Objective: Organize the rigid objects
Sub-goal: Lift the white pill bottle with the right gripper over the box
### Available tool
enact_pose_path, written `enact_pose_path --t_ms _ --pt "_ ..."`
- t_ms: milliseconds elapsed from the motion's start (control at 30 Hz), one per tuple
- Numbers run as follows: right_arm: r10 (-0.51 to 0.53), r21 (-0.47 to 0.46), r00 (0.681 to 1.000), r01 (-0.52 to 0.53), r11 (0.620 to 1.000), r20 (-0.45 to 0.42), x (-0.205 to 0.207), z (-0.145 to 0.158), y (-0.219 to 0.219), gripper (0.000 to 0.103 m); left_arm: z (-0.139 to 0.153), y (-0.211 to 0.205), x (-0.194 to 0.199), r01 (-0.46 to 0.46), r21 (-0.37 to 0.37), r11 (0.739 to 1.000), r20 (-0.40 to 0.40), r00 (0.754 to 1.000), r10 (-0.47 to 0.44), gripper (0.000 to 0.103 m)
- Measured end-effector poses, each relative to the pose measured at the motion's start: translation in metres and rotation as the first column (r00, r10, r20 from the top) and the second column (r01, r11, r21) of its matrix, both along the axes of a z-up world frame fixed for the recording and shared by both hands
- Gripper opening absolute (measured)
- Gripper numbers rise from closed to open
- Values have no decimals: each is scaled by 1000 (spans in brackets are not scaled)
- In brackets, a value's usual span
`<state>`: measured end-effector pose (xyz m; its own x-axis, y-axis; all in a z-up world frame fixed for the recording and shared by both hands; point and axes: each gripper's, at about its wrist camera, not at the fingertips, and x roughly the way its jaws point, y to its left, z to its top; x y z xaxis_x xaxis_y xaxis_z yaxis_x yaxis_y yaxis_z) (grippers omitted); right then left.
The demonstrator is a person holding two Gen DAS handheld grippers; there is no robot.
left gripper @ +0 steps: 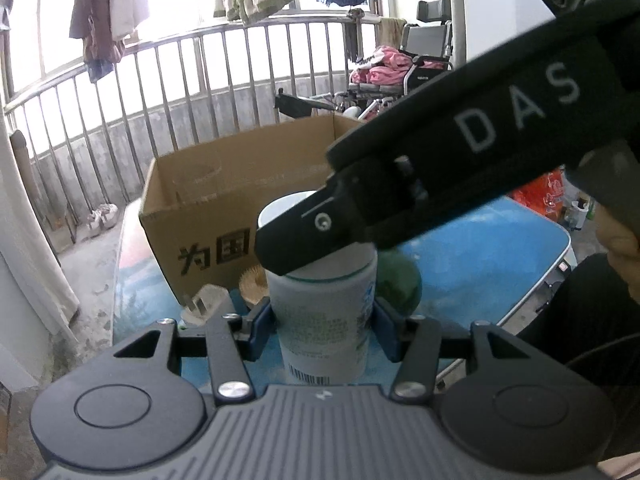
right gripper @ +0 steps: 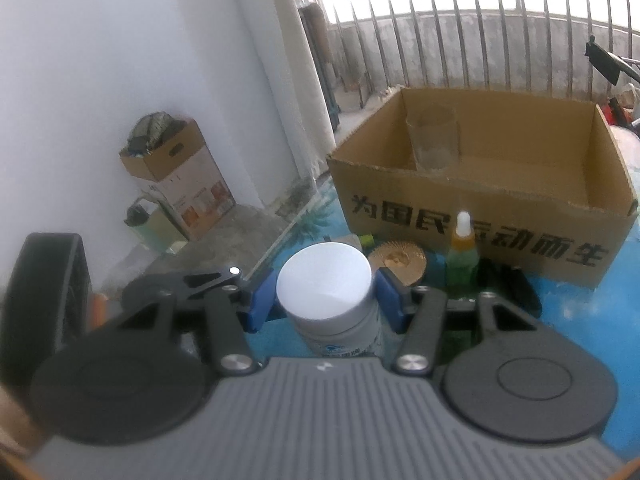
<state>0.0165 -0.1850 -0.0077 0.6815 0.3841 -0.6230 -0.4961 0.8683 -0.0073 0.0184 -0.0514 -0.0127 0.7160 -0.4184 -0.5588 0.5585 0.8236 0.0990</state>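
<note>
I am gripping a white bottle point(left gripper: 324, 312) with both claws at once: my left claw point(left gripper: 320, 330) is pinching its body, my right claw point(right gripper: 326, 300) is closing on it just under the white cap point(right gripper: 324, 280). The bottle is sitting over the blue bench point(left gripper: 480, 264), near the open cardboard box point(right gripper: 480, 216) holding a clear glass point(right gripper: 434, 140).

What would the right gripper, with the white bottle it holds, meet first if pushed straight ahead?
Probably the round golden disc lying just beyond the white bottle, then the cardboard box; the right gripper points downward, so depth is uncertain.
</note>
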Motion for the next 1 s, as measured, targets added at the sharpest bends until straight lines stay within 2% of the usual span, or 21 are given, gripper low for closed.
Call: enact_pose_path --t_ms 167,300,567,767,867,1000 --pt "24 1 998 -24 1000 55 -7 27 4 53 35 6 9 25 -46 999 13 1000 -25 54" --pt "45 11 992 -46 999 117 -5 62 6 52 62 3 20 48 -1 999 102 994 -48 54" --pt "82 -7 976 -82 997 200 26 128 6 52 102 -13 71 80 52 995 201 976 -89 54" --pt "59 -30 981 -54 998 186 85 164 -7 52 105 -41 137 110 75 991 176 977 -121 54" --pt "40 -64 986 -30 998 159 127 172 -11 52 99 -54 174 117 70 991 116 985 -124 54" --pt "0 -91 996 9 996 94 188 167 -21 52 75 -70 229 117 63 991 16 993 -118 54"
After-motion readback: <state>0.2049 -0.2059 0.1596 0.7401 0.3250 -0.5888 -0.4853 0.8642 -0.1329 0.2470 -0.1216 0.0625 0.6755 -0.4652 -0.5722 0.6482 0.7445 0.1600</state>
